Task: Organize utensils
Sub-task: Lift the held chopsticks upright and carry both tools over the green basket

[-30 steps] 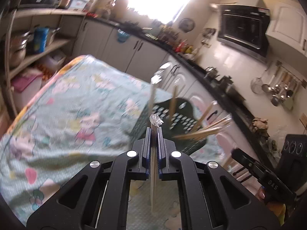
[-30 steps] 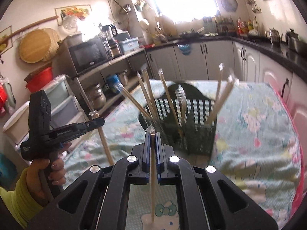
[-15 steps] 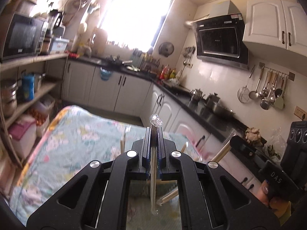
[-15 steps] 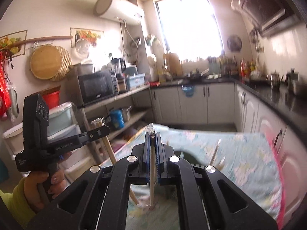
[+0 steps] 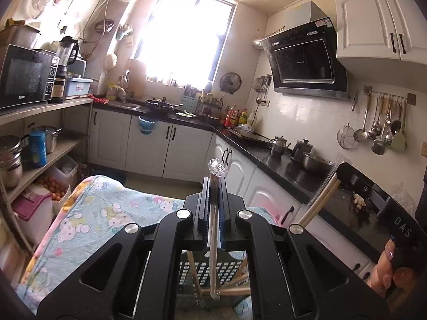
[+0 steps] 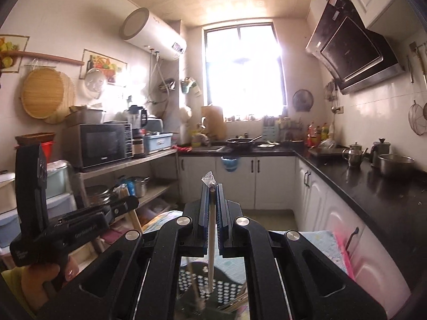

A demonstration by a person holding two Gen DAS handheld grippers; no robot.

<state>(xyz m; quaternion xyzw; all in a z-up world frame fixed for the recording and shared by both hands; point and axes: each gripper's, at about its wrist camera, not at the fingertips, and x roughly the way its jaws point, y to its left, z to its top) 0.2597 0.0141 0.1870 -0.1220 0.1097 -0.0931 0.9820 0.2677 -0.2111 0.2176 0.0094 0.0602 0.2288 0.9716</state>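
In my left gripper the fingers are pinched tight on a wrapped chopstick pair, a pale wooden stick sealed in a clear plastic sleeve. It stands almost upright between the pads; the crimped, glinting end of the sleeve pokes out above my fingertips and the lower end hangs down below them. My right gripper is closed the same way on a second wrapped chopstick, also pale wood in clear film, with a small crumpled tuft of plastic sticking up above the fingers and the stick running down beneath them.

Directly under both sets of fingers sits the dark green perforated utensil basket, its walls punched with rows of small holes. More loose wooden chopsticks lean inside it at slants. The basket rests on a desk covered with a light blue cartoon-print cloth.

From my left side I see the right gripper off to the right, its stick angled up toward the black countertop. My hand grips the left tool's handle.
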